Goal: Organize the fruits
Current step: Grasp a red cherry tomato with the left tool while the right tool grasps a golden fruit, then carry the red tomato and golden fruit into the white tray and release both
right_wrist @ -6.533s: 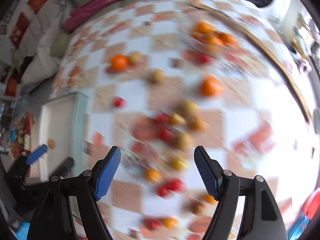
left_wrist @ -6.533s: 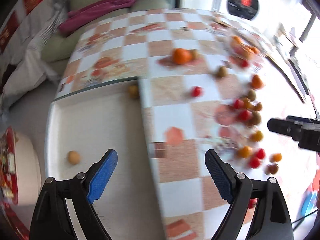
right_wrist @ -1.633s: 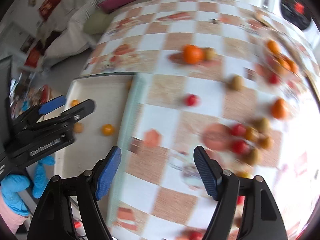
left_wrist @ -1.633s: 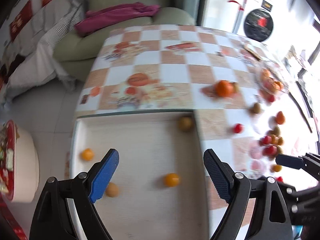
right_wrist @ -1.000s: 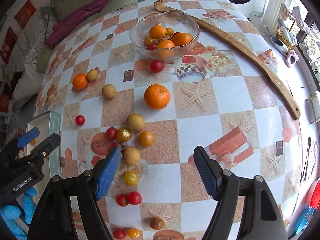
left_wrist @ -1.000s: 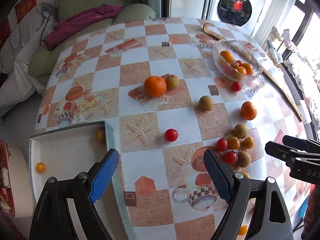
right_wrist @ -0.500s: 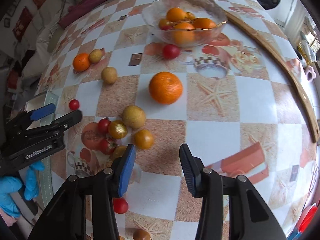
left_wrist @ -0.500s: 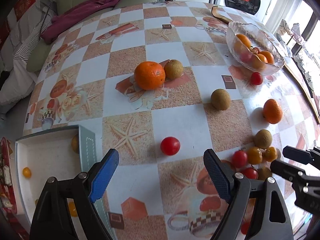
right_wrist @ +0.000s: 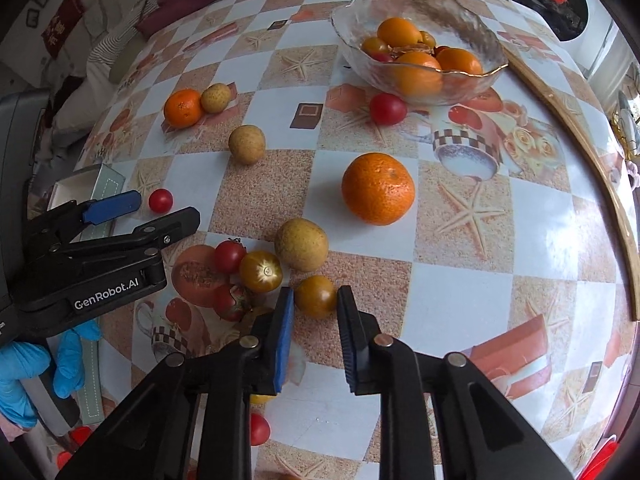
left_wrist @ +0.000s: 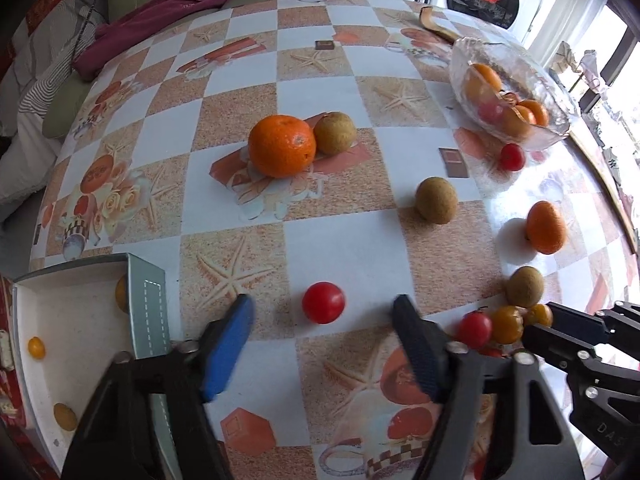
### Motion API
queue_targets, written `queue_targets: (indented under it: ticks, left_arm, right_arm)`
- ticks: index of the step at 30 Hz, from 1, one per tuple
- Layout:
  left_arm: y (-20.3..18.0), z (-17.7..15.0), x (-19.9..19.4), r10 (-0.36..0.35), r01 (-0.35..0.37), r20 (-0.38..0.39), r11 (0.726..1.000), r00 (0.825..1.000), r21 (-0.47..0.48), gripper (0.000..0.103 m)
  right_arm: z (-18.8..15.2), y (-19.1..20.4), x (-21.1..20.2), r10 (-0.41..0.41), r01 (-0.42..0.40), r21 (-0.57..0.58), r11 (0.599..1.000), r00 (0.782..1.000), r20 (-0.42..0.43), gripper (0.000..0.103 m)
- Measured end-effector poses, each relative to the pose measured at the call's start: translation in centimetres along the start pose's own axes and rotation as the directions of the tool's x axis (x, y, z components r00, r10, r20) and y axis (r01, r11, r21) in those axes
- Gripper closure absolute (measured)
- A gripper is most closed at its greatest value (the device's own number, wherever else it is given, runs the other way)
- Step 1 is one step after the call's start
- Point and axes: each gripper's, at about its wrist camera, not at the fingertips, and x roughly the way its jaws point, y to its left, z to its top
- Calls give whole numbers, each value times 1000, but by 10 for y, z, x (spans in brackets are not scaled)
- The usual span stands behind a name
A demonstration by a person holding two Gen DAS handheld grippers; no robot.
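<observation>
Straddling a brownish-yellow cherry tomato [right_wrist: 315, 296], the right hand-held gripper [right_wrist: 315, 312] is narrowed but not clamped; left hand-held gripper [left_wrist: 322, 334] gapes wide before a red cherry tomato [left_wrist: 323, 303] on the tabletop [left_wrist: 360, 248]. Farther off: an orange [right_wrist: 378, 189], then the glass bowl [right_wrist: 472, 36].

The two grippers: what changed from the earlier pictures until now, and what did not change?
The left gripper left the white tray and came over the table to a red cherry tomato, its jaws narrower but still open around nothing. The right gripper dropped toward an orange-brown tomato and narrowed, not yet gripping. The fruit on the table and the glass bowl stayed in place.
</observation>
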Motion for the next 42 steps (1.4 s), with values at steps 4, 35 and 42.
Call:
queue_targets:
  ticks: [4,35,42]
  left_arm:
    - [-5,1,-5,-39,39,1,999,999,29,83]
    - [118,-82,-125,-19,44,111,974,994,-222,83]
    - [169,-122,-126,44,-14,80,943,996,-332,83]
  right_arm:
    - [0,0,0,-4,4,18,1000,1000,2,80]
    - [-5,78,-56,122,-121,-36,992,992,24,81]
    - [3,142,-44,164,-166,-152,974,986,-22,81]
